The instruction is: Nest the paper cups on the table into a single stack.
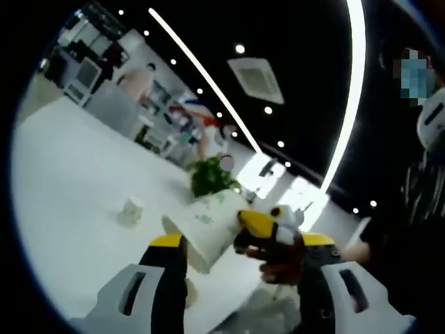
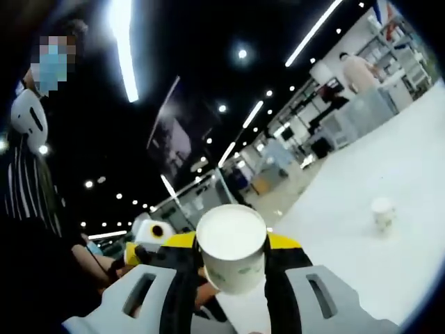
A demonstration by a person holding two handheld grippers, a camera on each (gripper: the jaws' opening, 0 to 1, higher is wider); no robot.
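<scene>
Seen in the left gripper view: yellow-tipped left tongs [image 1: 240, 254] spread apart, clamped on nothing, raised over a broad white table [image 1: 69, 181]. Between them, a white paper cup with green leaf print [image 1: 208, 226], tilted on its side, pinched by the yellow-and-black right tongs [image 1: 268, 233] entering from the right. Further off on the table, a second small white paper cup [image 1: 131, 210], upright and well apart. Behind, a green leafy plant [image 1: 211, 175]. Seen in the right gripper view: right tongs [image 2: 233, 261] closed on the printed cup [image 2: 233, 250], its flat base facing the camera. Beyond, the small cup [image 2: 383, 212] standing alone on the table [image 2: 389, 160].
</scene>
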